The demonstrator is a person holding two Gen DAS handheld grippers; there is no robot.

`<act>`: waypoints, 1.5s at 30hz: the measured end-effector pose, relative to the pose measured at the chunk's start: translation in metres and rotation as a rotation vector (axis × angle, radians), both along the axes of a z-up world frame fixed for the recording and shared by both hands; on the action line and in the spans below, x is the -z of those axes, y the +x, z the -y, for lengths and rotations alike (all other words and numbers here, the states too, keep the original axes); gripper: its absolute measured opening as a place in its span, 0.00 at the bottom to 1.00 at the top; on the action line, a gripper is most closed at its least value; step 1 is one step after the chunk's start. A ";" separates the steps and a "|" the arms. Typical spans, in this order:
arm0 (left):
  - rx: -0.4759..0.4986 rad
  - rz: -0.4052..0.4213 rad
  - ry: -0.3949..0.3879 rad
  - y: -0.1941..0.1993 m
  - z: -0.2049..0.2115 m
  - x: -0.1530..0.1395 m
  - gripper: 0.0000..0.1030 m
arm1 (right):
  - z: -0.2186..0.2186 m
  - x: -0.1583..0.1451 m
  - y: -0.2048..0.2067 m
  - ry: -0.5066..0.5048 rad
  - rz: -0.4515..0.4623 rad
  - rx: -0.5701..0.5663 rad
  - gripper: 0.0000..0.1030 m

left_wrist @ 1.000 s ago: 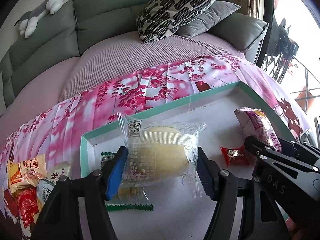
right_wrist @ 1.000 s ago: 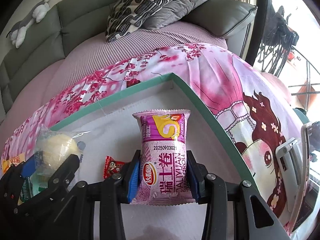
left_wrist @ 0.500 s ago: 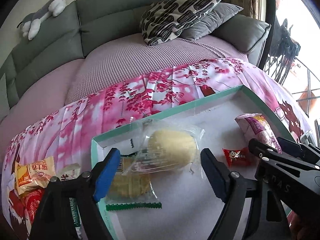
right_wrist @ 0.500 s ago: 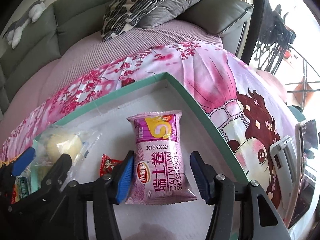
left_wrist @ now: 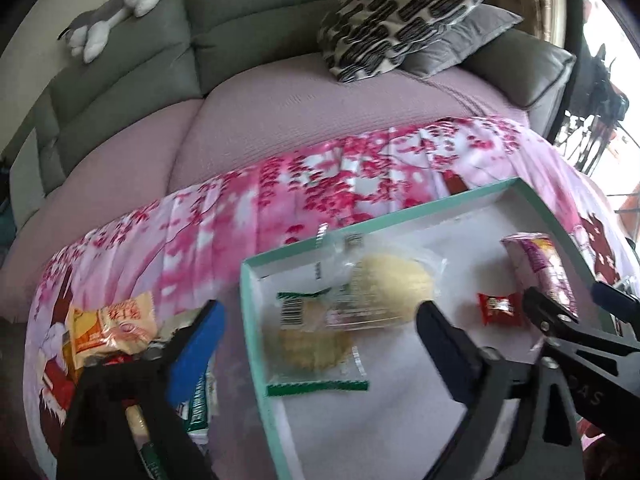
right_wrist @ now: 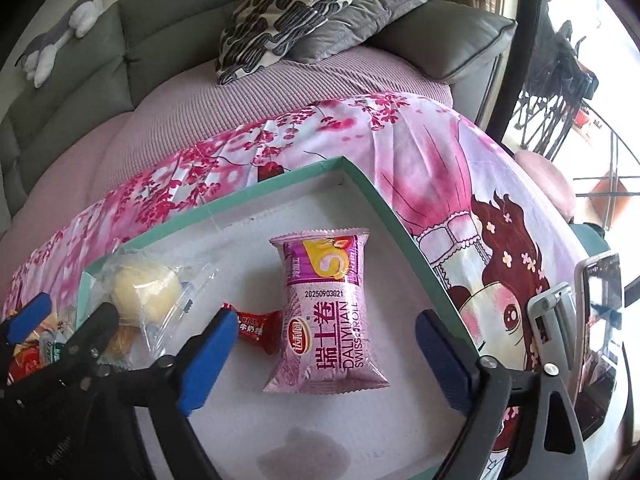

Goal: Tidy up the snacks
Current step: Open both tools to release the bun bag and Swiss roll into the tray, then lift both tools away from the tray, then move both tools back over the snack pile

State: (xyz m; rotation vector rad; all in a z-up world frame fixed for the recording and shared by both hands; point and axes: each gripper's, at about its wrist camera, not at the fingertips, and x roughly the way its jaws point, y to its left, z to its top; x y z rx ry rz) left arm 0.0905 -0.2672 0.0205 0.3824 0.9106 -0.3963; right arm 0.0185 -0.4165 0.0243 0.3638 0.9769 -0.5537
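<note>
The right hand-held gripper [right_wrist: 320,356] is hanging wide open around the Swiss roll [right_wrist: 326,316], touching nothing. The left hand-held gripper [left_wrist: 320,340] is gaping open too, straddling the tray's [left_wrist: 256,344] edge. Farther in, the bun [left_wrist: 384,292] is lying inside the tray beside a red candy [left_wrist: 500,309].

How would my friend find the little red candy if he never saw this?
Look in the shallow white box with the teal rim on the pink blossom cloth. Beside the tall purple swiss roll packet, on its left, lies the small red wrapped candy. It is the only red snack there, and the smallest.
</note>
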 end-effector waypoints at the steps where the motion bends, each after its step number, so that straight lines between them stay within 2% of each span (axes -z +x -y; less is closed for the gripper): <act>1: -0.012 -0.002 -0.004 0.002 -0.003 0.000 0.96 | 0.000 0.000 0.000 -0.003 -0.004 -0.002 0.93; 2: -0.021 -0.006 -0.013 0.004 -0.006 0.000 0.96 | 0.000 0.000 0.000 -0.003 -0.005 -0.003 0.98; 4: -0.033 -0.011 -0.030 0.007 -0.010 -0.001 0.97 | -0.001 0.000 0.000 -0.008 -0.007 -0.004 1.00; 6: -0.046 -0.011 -0.041 0.008 -0.014 -0.002 1.00 | -0.001 0.001 0.001 -0.007 -0.005 -0.013 1.00; 16: -0.057 -0.051 -0.108 0.012 -0.022 -0.003 1.00 | -0.004 -0.002 0.002 -0.016 0.018 -0.025 1.00; 24: -0.115 -0.009 -0.126 0.013 -0.048 -0.017 1.00 | -0.017 -0.009 0.003 -0.031 0.021 -0.037 1.00; 28: -0.167 0.008 -0.144 0.015 -0.074 -0.026 1.00 | -0.034 -0.018 0.004 -0.044 0.027 -0.077 1.00; 31: -0.221 0.044 -0.116 0.013 -0.098 -0.033 1.00 | -0.049 -0.023 0.005 -0.063 0.026 -0.108 1.00; 35: -0.279 0.057 -0.102 0.014 -0.133 -0.043 1.00 | -0.071 -0.034 0.010 -0.019 0.071 -0.176 1.00; 41: -0.406 0.096 -0.065 0.012 -0.202 -0.058 1.00 | -0.110 -0.043 0.020 -0.011 0.092 -0.276 1.00; 45: -0.494 0.085 -0.066 0.011 -0.249 -0.061 1.00 | -0.136 -0.051 0.026 0.017 0.125 -0.333 1.00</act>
